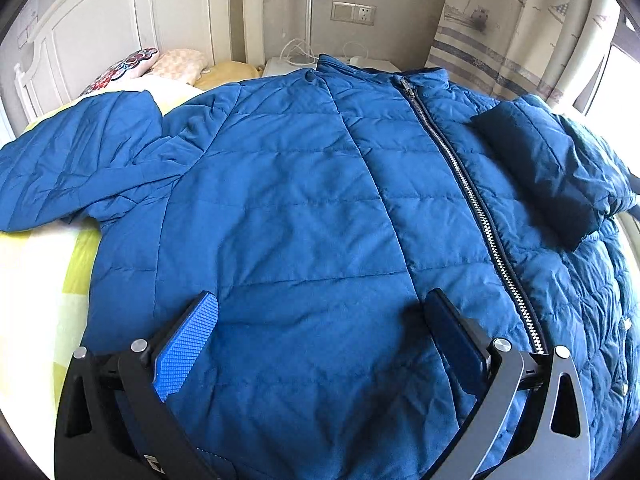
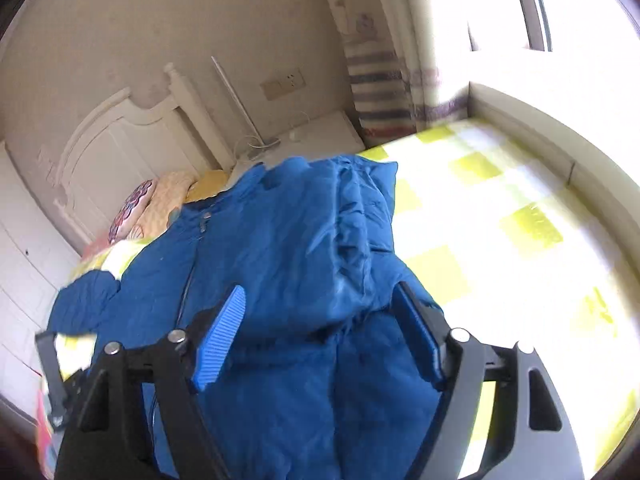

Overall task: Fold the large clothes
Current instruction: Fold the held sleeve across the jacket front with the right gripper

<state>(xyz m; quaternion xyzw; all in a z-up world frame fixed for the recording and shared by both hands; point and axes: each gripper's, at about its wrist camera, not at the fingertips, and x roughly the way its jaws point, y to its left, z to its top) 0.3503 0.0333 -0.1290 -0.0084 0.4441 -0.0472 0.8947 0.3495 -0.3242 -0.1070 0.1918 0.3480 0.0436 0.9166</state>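
Folding a puffy blue jacket (image 1: 304,184) spread on the checked bed (image 2: 500,216).
Both the left gripper (image 1: 320,336) and right gripper (image 2: 320,336) gape empty; soft, slippery quilting, so pinch a sleeve cuff (image 1: 532,184).

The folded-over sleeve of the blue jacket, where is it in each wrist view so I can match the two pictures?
Left wrist view: the folded sleeve lies at upper right, across the jacket's chest, right of the zipper.
Right wrist view: the folded sleeve runs down the centre, its end between the open right hand-held gripper's fingers.
Shared landmark: the wall socket beside the white headboard.
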